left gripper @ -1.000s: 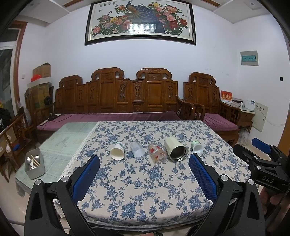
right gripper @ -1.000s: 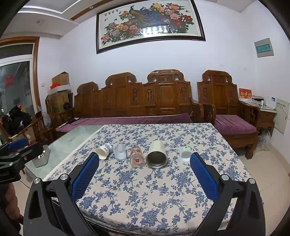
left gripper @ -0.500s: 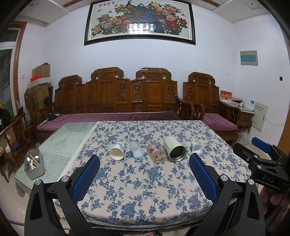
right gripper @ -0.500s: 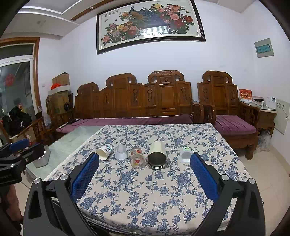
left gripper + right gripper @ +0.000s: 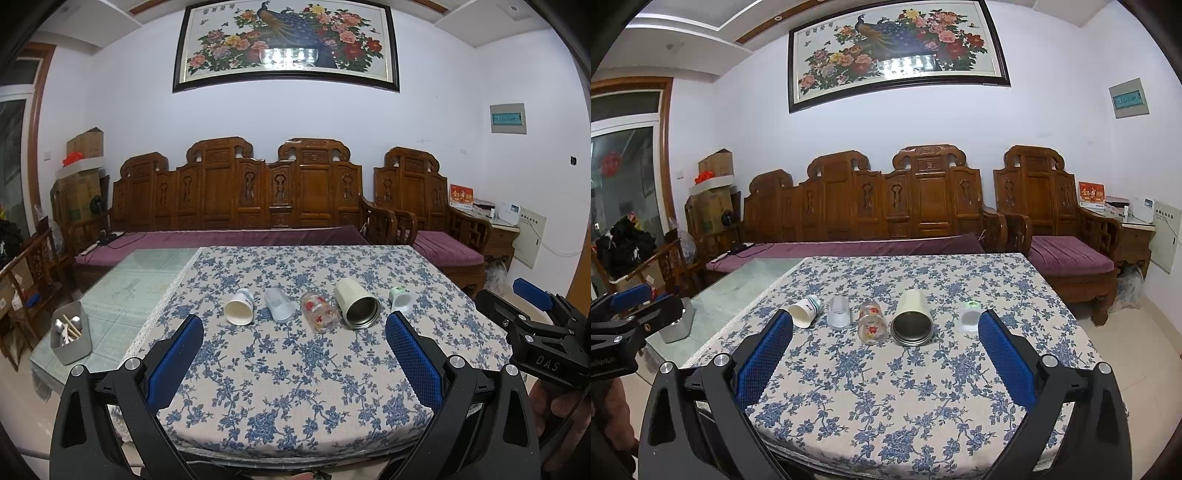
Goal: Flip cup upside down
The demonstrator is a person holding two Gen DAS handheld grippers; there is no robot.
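Beyond parted fingers (image 5: 181, 350): toppled cups (image 5: 357, 308)

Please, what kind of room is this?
Most likely a home living room: a carved wooden sofa with purple cushions, a large peacock painting on the wall, and a table with a floral tablecloth.

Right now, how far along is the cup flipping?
Nothing looks done: all five cups, from the paper cup to the steel-lined tumbler, lie on their sides on the tablecloth. Left gripper and right gripper are open, holding nothing. Every flip remains.
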